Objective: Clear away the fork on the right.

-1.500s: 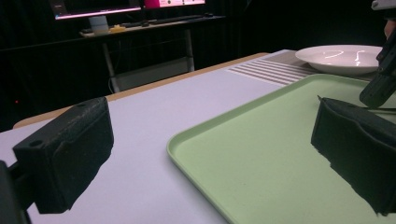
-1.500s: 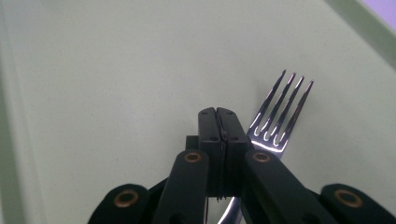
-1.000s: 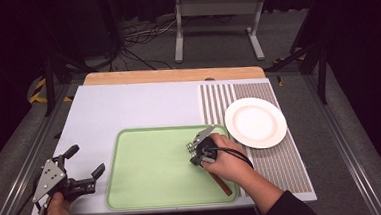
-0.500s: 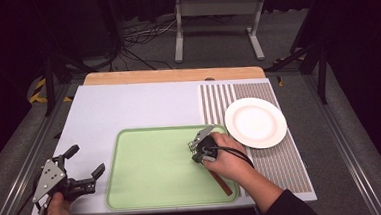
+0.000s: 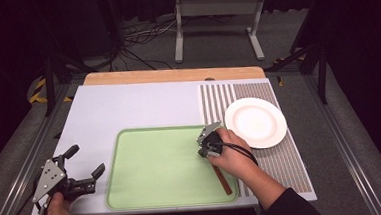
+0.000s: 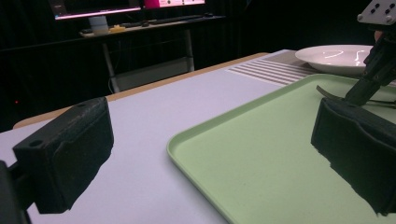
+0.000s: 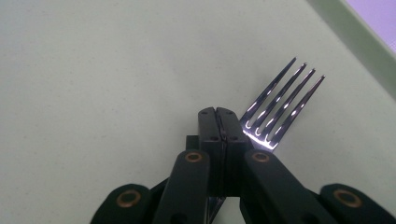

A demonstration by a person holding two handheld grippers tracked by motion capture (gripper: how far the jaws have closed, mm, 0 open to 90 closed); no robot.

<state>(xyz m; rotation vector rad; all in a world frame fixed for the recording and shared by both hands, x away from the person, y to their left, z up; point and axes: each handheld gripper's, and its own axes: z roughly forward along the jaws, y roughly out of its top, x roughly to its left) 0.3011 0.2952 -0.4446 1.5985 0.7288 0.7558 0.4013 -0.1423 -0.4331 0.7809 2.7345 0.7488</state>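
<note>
Dark room, black drapes and cables behind; in front, a pale grey counter (image 5: 128,111) with a wooden far edge and a striped mat at its right side. On the near middle of the counter, a flat pale-green plastic tray (image 5: 152,165); on the striped mat just beyond the tray's far right corner, a round white ceramic plate (image 5: 255,122), bare.

Right gripper (image 5: 208,145) low over the tray's right part, tilted down, fingers together and clamped on a shiny metal fork with a brown wooden handle (image 7: 275,112). Seen from the right gripper view: four tines poking out past the closed fingers, just above or on the green tray floor — contact not clear. From the high view: the brown handle (image 5: 222,178) trailing back under the hand toward the tray's near right edge.

Left gripper (image 5: 74,169) held off the tray's left edge over the bare counter, fingers (image 6: 70,154) wide apart, nothing between them, idle.

Step in hand, by judgement: fork gripped at the neck, either just picked from the tray or about to be carried. Plate the likely goal, being near and bare. Next move calls for a clean lift clear of the tray rim, then a short carry to the far right, keeping the grip firm since the long handle hangs behind and could swing or slip; then a low, level set-down on the plate before parting the fingers.
</note>
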